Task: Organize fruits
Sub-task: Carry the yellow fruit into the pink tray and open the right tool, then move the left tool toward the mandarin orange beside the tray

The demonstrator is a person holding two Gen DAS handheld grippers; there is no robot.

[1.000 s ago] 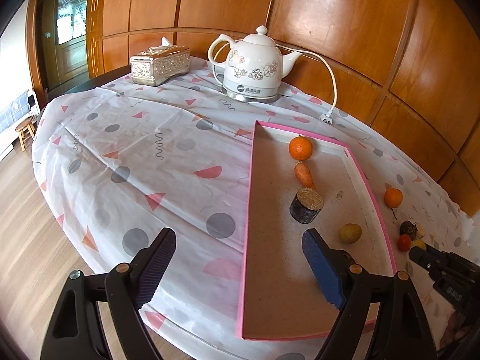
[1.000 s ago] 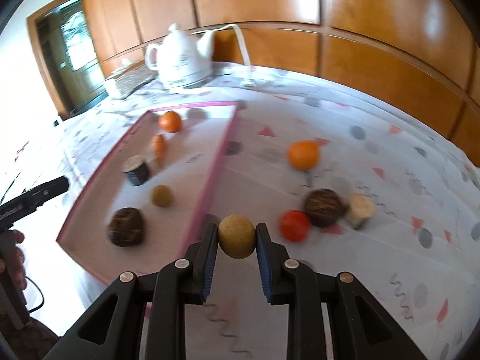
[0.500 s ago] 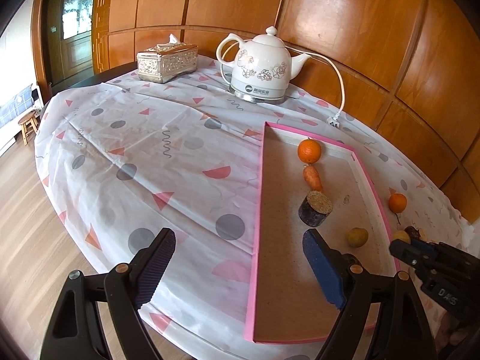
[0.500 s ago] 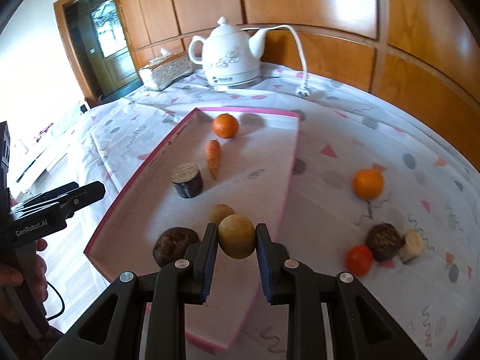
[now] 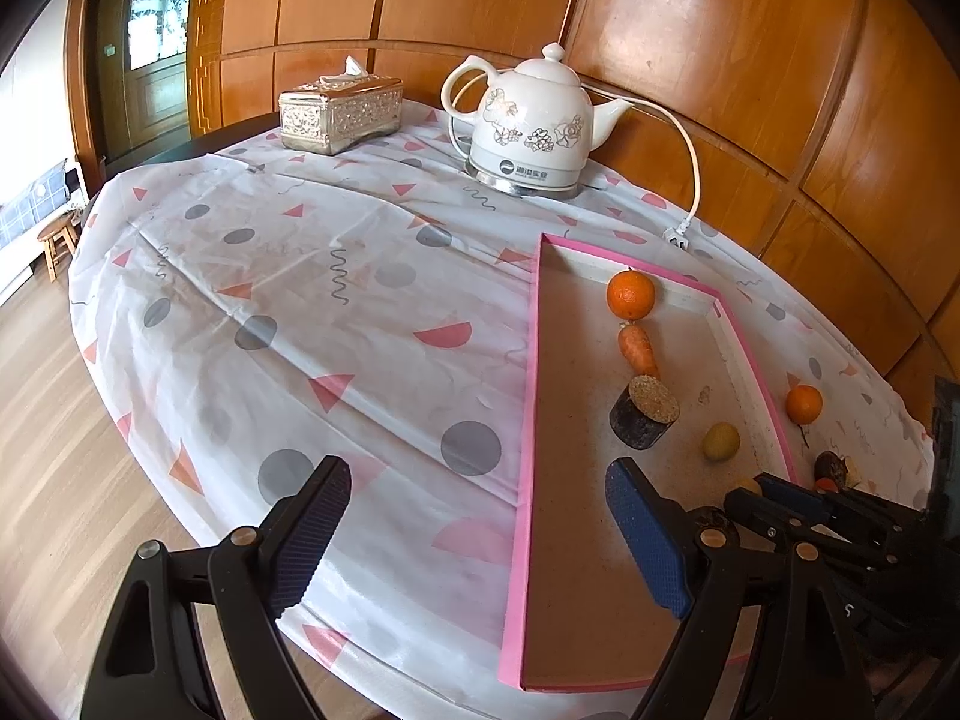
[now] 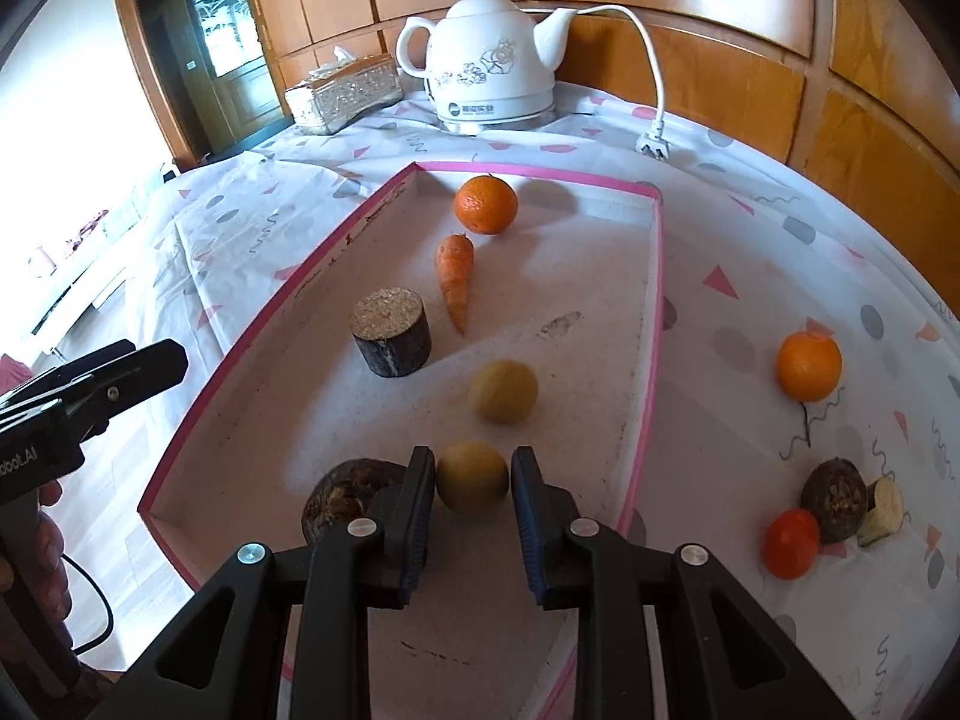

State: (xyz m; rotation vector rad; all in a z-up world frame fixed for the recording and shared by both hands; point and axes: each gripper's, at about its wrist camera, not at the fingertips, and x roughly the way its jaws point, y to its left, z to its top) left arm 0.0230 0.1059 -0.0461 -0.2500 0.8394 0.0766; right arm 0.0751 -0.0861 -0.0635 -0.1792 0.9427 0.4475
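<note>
Right tool [image 6: 473, 474]: clamped on yellow fruit [image 6: 471, 476], held over pink tray [image 6: 654, 324], near end.
Left tool [image 5: 474, 528]: jaws apart, nothing held.

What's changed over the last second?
The right gripper, shut on the yellow fruit, carried it from the tablecloth over the pink tray and now holds it low inside. The left gripper stayed open and empty; the tray's other fruits stayed put.
</note>
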